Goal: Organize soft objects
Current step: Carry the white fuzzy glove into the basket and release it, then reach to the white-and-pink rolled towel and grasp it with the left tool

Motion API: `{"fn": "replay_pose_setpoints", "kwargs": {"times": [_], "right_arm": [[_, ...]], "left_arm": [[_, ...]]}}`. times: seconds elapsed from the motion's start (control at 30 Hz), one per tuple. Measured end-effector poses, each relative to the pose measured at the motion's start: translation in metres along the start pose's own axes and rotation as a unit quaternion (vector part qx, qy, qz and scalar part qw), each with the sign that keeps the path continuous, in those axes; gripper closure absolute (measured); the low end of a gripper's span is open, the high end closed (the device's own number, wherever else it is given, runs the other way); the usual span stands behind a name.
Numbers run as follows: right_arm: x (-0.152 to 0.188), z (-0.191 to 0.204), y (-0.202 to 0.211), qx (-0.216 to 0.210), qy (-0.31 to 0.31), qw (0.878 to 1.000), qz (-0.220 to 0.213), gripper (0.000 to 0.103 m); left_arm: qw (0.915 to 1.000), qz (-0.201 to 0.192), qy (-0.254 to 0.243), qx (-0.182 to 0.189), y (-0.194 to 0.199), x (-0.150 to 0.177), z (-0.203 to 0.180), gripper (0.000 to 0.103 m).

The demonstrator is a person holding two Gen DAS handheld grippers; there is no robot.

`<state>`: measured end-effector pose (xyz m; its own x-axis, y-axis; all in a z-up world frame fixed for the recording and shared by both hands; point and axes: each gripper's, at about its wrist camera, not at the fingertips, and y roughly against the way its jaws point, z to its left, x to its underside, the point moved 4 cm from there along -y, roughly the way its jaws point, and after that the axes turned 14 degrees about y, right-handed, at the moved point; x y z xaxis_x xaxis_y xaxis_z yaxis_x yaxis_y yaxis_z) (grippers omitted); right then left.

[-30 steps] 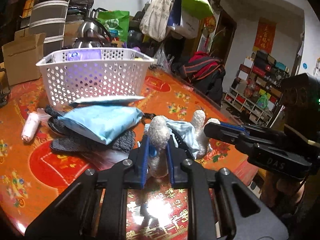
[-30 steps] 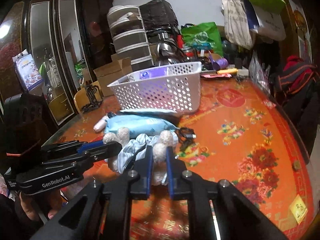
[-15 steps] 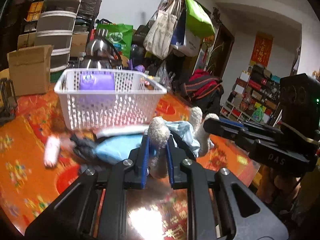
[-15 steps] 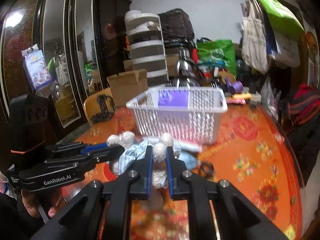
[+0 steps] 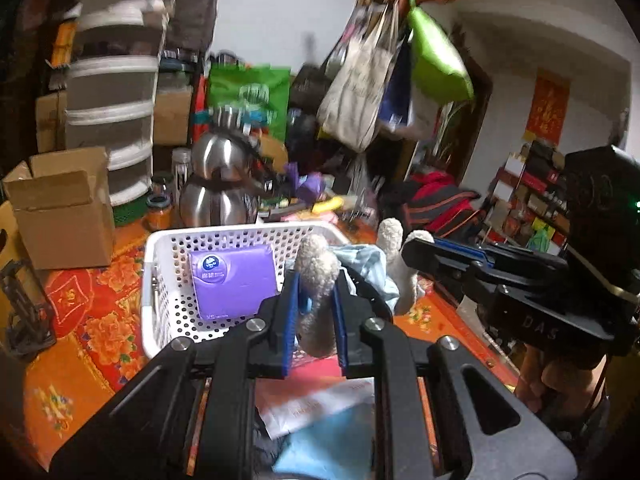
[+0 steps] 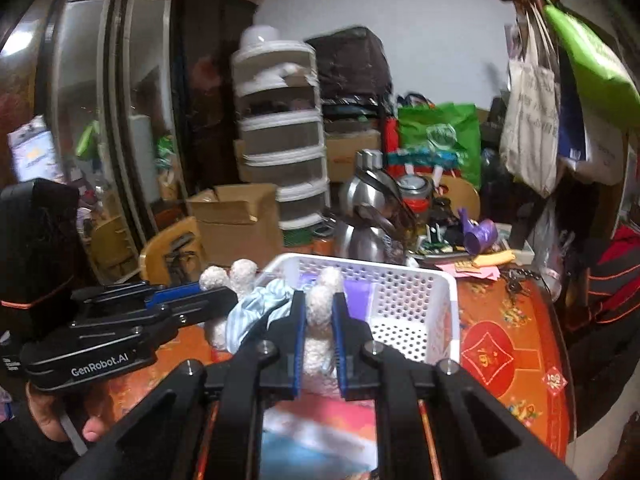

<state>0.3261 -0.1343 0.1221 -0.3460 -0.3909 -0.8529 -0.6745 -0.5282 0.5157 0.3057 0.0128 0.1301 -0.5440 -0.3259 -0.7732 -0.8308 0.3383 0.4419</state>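
**Plush toy in the air, basket right ahead**

Both grippers are in on this one. The left gripper [image 5: 314, 304] is pinching one fuzzy limb of the plush toy [image 5: 318, 276], jaws pressed tight into the fleece, and the right gripper [image 6: 318, 330] is clamped on another limb of the same toy, its pale blue cloth part bunched between the two. The toy hangs off the counter [image 5: 80, 320], carried between them, just short of the near rim of the white basket [image 5: 160, 292] that sits directly ahead of both grippers.

Inside that basket, a purple tissue pack [image 5: 234, 280] leans against the far wall, ahead and a touch left of the left gripper, so one soft item looks already sorted. The plush reads as the second, mid-carry, not yet dropped in.

And there's work left. Below the left gripper, close in under the fingers, lie a light blue packet [image 5: 332, 448] and a white-and-pink pack [image 5: 316, 396], both outside the basket on the counter. By my reckoning the job is somewhere short of halfway, with the toy to lower in and release, then those packs to follow.
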Motion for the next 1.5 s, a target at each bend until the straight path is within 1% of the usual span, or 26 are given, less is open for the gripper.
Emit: {"fn": "replay_pose_setpoints", "kwargs": {"times": [0.03, 0.1, 0.17, 0.23, 0.3, 0.43, 0.53, 0.63, 0.67, 0.7, 0.73, 0.8, 0.83, 0.87, 0.9, 0.93, 0.97, 1.0, 1.23, 1.33, 1.5], "right_arm": [[0.0, -0.008, -0.013, 0.004, -0.004, 1.0, 0.009, 0.093], [0.005, -0.021, -0.035, 0.008, -0.007, 1.0, 0.026, 0.093], [0.015, -0.036, -0.059, 0.008, -0.025, 0.999, 0.047, 0.093], [0.026, -0.043, -0.073, 0.011, -0.021, 0.998, 0.058, 0.093], [0.036, -0.047, -0.087, 0.023, -0.013, 0.997, 0.069, 0.093], [0.051, -0.05, -0.106, 0.026, -0.008, 0.996, 0.085, 0.093], [0.061, -0.052, -0.115, 0.024, -0.002, 0.995, 0.096, 0.093], [0.066, -0.053, -0.119, 0.027, 0.0, 0.995, 0.101, 0.092], [0.067, -0.054, -0.12, 0.025, -0.005, 0.995, 0.101, 0.092], [0.067, -0.056, -0.119, 0.028, -0.009, 0.995, 0.098, 0.092], [0.066, -0.056, -0.118, 0.029, -0.008, 0.995, 0.097, 0.089], [0.066, -0.057, -0.117, 0.033, -0.004, 0.995, 0.098, 0.086], [0.065, -0.057, -0.115, 0.035, -0.005, 0.995, 0.096, 0.076], [0.064, -0.059, -0.113, 0.036, -0.011, 0.995, 0.091, 0.059], [0.063, -0.061, -0.11, 0.046, -0.014, 0.995, 0.089, 0.053], [0.062, -0.063, -0.108, 0.051, -0.016, 0.995, 0.085, 0.044], [0.061, -0.064, -0.106, 0.051, -0.018, 0.995, 0.083, 0.039], [0.06, -0.066, -0.105, 0.05, -0.021, 0.995, 0.081, 0.039], [0.06, -0.066, -0.104, 0.054, -0.023, 0.994, 0.092, 0.037], [0.063, -0.066, -0.103, 0.048, -0.03, 0.994, 0.095, 0.034], [0.063, -0.063, -0.098, 0.045, -0.032, 0.994, 0.099, 0.03]], "left_arm": [[0.9999, 0.015, 0.002, -0.007, -0.017, -0.008, 0.003, 0.088], [0.9993, 0.032, 0.011, -0.017, -0.042, -0.018, 0.01, 0.088], [0.9984, 0.048, 0.011, -0.029, -0.067, -0.019, 0.012, 0.088], [0.9969, 0.063, 0.009, -0.047, -0.096, -0.021, 0.016, 0.089], [0.9952, 0.077, 0.013, -0.058, -0.119, -0.013, 0.018, 0.088], [0.9912, 0.102, 0.0, -0.085, -0.158, 0.002, 0.022, 0.088], [0.9878, 0.122, 0.002, -0.096, -0.175, 0.015, 0.028, 0.087], [0.9854, 0.132, -0.002, -0.107, -0.187, 0.025, 0.034, 0.086], [0.9852, 0.133, 0.0, -0.108, -0.189, 0.027, 0.037, 0.081], [0.9854, 0.132, 0.007, -0.107, -0.19, 0.027, 0.039, 0.071], [0.9848, 0.133, 0.007, -0.111, -0.192, 0.027, 0.04, 0.064], [0.9842, 0.135, 0.007, -0.114, -0.191, 0.027, 0.043, 0.037], [0.9846, 0.132, 0.004, -0.115, -0.189, 0.027, 0.044, 0.035], [0.9853, 0.123, 0.001, -0.118, -0.186, 0.026, 0.045, 0.031], [0.9861, 0.115, 0.0, -0.121, -0.183, 0.024, 0.045, 0.029], [0.9867, 0.108, 0.001, -0.122, -0.18, 0.022, 0.046, 0.028], [0.9876, 0.102, 0.008, -0.119, -0.176, 0.018, 0.048, 0.028], [0.9878, 0.102, 0.011, -0.117, -0.174, 0.016, 0.051, 0.027], [0.986, 0.095, 0.021, -0.135, -0.162, 0.007, 0.065, 0.027], [0.9852, 0.095, 0.029, -0.14, -0.157, 0.005, 0.072, 0.027], [0.9836, 0.093, 0.029, -0.152, -0.147, 0.002, 0.078, 0.027]]}}
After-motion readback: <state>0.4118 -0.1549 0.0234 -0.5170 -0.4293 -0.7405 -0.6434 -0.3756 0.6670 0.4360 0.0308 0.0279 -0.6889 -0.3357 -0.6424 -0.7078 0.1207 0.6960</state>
